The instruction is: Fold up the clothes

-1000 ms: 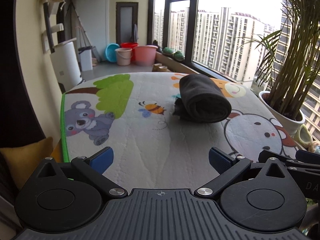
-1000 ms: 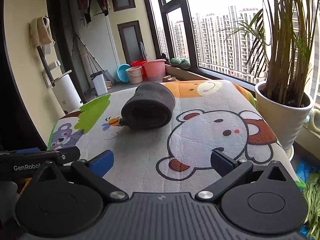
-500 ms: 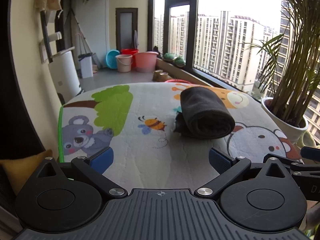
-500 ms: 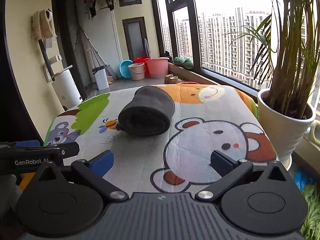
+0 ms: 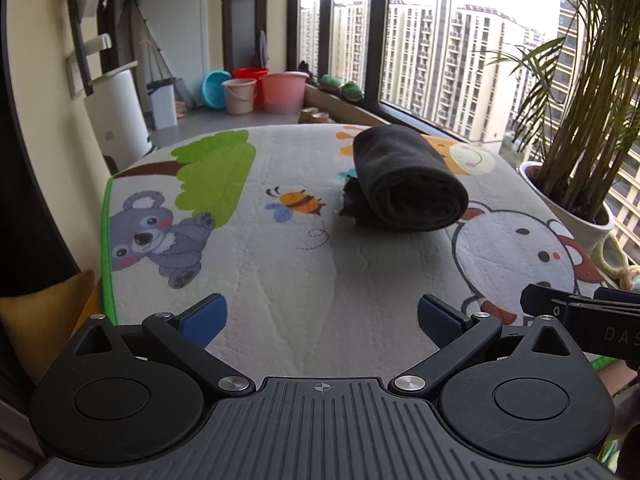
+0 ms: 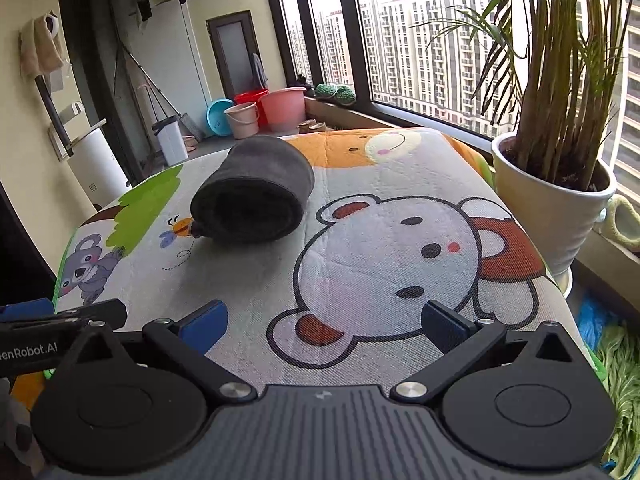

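Beneath both pairs of jaws spreads the cartoon-printed play mat (image 5: pixel 280 264), covering the whole work surface, its big white bear (image 6: pixel 384 256) lying directly ahead of the right gripper's (image 6: pixel 324 322) jaws and off to the right of the left gripper's (image 5: pixel 322 316). Beyond the right jaw tip of the right gripper, off the mat's edge, stands a palm in a white pot (image 6: pixel 556 216). Well ahead of both grippers, past the midpoint of the mat, rests the dark garment (image 5: pixel 408 188), rolled into a thick bundle (a loose corner pokes out at its left end); from the left gripper it sits ahead and slightly right of the jaw gap, from the right gripper (image 6: pixel 252 196) ahead and left of it. Neither gripper touches it. Both sets of jaws stand spread wide with nothing between the blue pads (image 5: pixel 206 314), only bare mat showing through the gap. Left of the garment, ahead of the left jaw gap, is a small printed bee (image 5: pixel 296 204).
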A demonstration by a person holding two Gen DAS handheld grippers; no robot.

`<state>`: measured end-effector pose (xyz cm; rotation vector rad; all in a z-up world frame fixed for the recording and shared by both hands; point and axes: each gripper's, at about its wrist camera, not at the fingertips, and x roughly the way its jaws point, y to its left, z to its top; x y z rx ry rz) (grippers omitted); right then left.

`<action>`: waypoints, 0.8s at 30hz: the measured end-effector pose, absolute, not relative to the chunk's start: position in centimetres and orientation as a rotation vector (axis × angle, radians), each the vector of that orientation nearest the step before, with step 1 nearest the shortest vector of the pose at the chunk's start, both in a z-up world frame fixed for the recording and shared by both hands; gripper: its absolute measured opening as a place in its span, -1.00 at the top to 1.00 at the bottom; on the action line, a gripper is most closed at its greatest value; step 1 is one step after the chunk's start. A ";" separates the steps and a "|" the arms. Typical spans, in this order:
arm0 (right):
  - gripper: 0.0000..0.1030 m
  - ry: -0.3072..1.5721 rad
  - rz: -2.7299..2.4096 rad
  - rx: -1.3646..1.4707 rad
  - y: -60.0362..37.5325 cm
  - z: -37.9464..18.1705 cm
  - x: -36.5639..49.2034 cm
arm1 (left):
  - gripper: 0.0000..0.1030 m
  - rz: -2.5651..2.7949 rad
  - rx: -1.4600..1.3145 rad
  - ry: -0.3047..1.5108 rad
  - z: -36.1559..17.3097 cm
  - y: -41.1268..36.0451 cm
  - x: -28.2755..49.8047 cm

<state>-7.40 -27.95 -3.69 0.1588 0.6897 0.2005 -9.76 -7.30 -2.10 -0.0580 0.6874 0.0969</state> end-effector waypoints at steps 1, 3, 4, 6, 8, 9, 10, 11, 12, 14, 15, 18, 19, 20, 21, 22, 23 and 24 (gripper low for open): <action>-1.00 0.688 0.200 0.155 -27.9 -3.6 -7.6 | -1.00 0.099 -0.057 0.689 -2.1 -7.3 -10.0; -1.00 0.685 0.199 0.146 -27.9 -3.6 -7.9 | -1.00 0.097 -0.056 0.688 -2.0 -7.2 -10.4; -1.00 0.683 0.207 0.139 -27.7 -3.5 -8.2 | -1.00 0.092 -0.055 0.685 -1.8 -7.2 -10.8; -1.00 0.679 0.223 0.123 -27.4 -3.3 -8.8 | -1.00 0.080 -0.053 0.677 -1.6 -7.3 -11.4; -1.00 0.678 0.230 0.111 -27.2 -3.1 -9.2 | -1.00 0.070 -0.047 0.672 -1.4 -7.5 -11.8; -1.00 0.678 0.230 0.105 -27.1 -3.1 -9.3 | -1.00 0.063 -0.043 0.672 -1.5 -7.6 -12.0; -1.00 0.678 0.230 0.101 -27.1 -3.0 -9.5 | -1.00 0.058 -0.039 0.674 -1.5 -7.7 -12.1; -1.00 0.679 0.229 0.107 -27.2 -3.0 -9.4 | -1.00 0.060 -0.038 0.676 -1.5 -7.7 -12.1; -1.00 0.681 0.227 0.113 -27.3 -2.9 -9.4 | -1.00 0.062 -0.039 0.678 -1.6 -7.7 -12.1; -1.00 0.680 0.230 0.115 -27.4 -2.9 -9.5 | -1.00 0.070 -0.046 0.679 -1.5 -7.6 -12.0; -1.00 0.678 0.233 0.116 -27.5 -2.9 -9.5 | -1.00 0.073 -0.050 0.681 -1.5 -7.5 -12.0; -1.00 0.680 0.241 0.116 -27.5 -2.9 -9.6 | -1.00 0.079 -0.051 0.692 -1.7 -7.4 -11.8; -1.00 0.683 0.243 0.116 -27.4 -3.0 -9.5 | -1.00 0.080 -0.050 0.696 -1.7 -7.4 -11.7; -1.00 0.686 0.245 0.117 -27.4 -3.1 -9.4 | -1.00 0.080 -0.051 0.699 -1.8 -7.4 -11.7; -1.00 0.692 0.246 0.119 -27.4 -3.2 -9.4 | -1.00 0.080 -0.053 0.701 -1.8 -7.4 -11.6; -1.00 0.696 0.246 0.122 -27.4 -3.2 -9.4 | -1.00 0.080 -0.054 0.704 -1.9 -7.4 -11.6; -1.00 0.697 0.247 0.122 -27.4 -3.3 -9.4 | -1.00 0.080 -0.055 0.707 -1.9 -7.3 -11.6; -1.00 0.699 0.248 0.122 -27.4 -3.3 -9.4 | -1.00 0.080 -0.056 0.709 -2.0 -7.3 -11.5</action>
